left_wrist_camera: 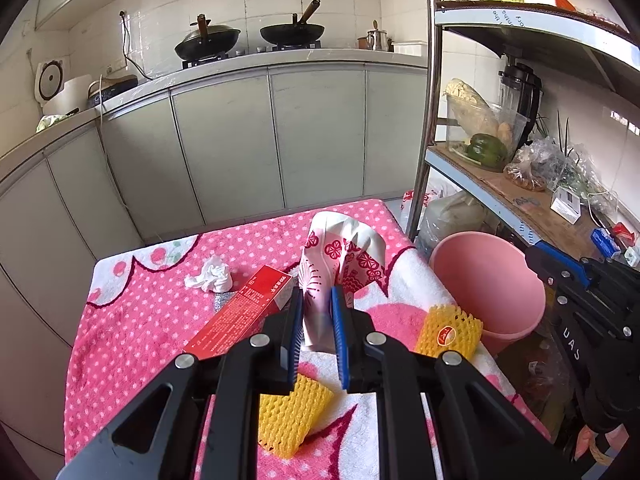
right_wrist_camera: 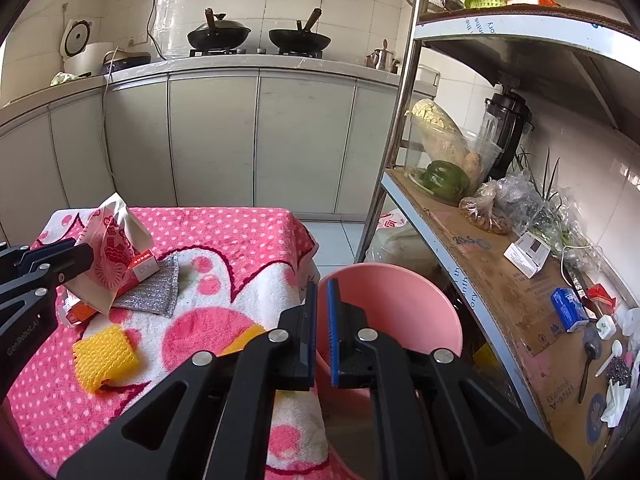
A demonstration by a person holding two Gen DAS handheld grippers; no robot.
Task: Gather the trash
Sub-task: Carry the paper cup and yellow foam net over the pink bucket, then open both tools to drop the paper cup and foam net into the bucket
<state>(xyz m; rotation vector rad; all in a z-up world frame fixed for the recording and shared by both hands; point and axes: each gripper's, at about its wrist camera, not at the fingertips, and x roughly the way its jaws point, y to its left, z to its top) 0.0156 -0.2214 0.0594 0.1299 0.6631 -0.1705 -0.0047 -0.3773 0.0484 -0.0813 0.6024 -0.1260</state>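
Left wrist view, left to right: crumpled tissue [left_wrist_camera: 211, 277] lies on the pink dotted towel [left_wrist_camera: 132, 320] covering the worktop; just right of it a red box [left_wrist_camera: 244, 312] lies flat, its near end hidden under the left gripper [left_wrist_camera: 316, 336]; a bit of silver cloth [left_wrist_camera: 224, 303] shows beside the box; the gripper's fingers [left_wrist_camera: 341, 344] pinch a pink-and-white paper bag [left_wrist_camera: 340, 264], which stands upright between the blue pads, its top crumpled and open; a yellow foam net [left_wrist_camera: 290, 416] lies on the towel below the fingers; a second foam net [left_wrist_camera: 448, 332] sits near the towel's right edge; a pink bin [left_wrist_camera: 488, 280] stands just beside the worktop on the right, rim below towel level; the right gripper's body shows at the far right over the bin's edge.

Right wrist view, left to right: the left gripper [right_wrist_camera: 86, 258] enters from the left edge, holding the bag [right_wrist_camera: 114, 256] above the box [right_wrist_camera: 76, 312]; the silver cloth [right_wrist_camera: 154, 290] lies partly under the bag; one foam net [right_wrist_camera: 106, 352] lies nearer the camera; the right gripper [right_wrist_camera: 322, 332] hangs over the bin's [right_wrist_camera: 400, 300] near rim, fingers [right_wrist_camera: 334, 336] pressed nearly together, nothing between them; a shelf [right_wrist_camera: 500, 276] with a cardboard liner, green pepper and bags runs along the right.
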